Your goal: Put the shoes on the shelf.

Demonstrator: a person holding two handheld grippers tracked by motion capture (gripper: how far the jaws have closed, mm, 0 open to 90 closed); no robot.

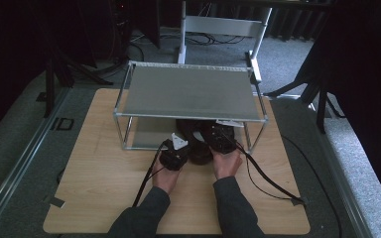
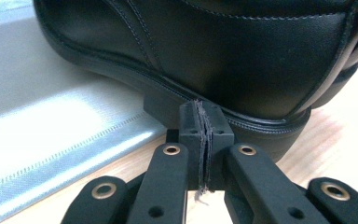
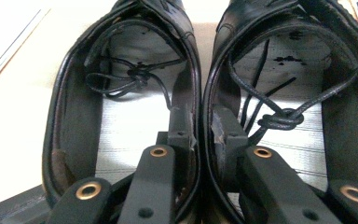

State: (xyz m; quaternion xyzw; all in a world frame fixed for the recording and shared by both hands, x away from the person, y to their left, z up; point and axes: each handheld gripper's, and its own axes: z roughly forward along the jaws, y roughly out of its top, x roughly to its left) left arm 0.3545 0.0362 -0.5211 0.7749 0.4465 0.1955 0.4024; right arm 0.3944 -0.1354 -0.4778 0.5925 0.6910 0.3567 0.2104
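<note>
A: L gripper?
B: Jaws pressed together, nothing between the pads; the tips touch the heel of the near black shoe.
A: R gripper?
B: Pinched on the 2 inner walls of the pair of shoes, 1 jaw inside each.
A: Where's the pair?
B: Side by side, partly under the wire-frame rack, heels toward the person (laces loose inside).
A: Obstacles, materials?
B: Rack's front posts flank them. Smooth stitched leather, pale insoles; grey mesh shelf; light wood table.
</note>
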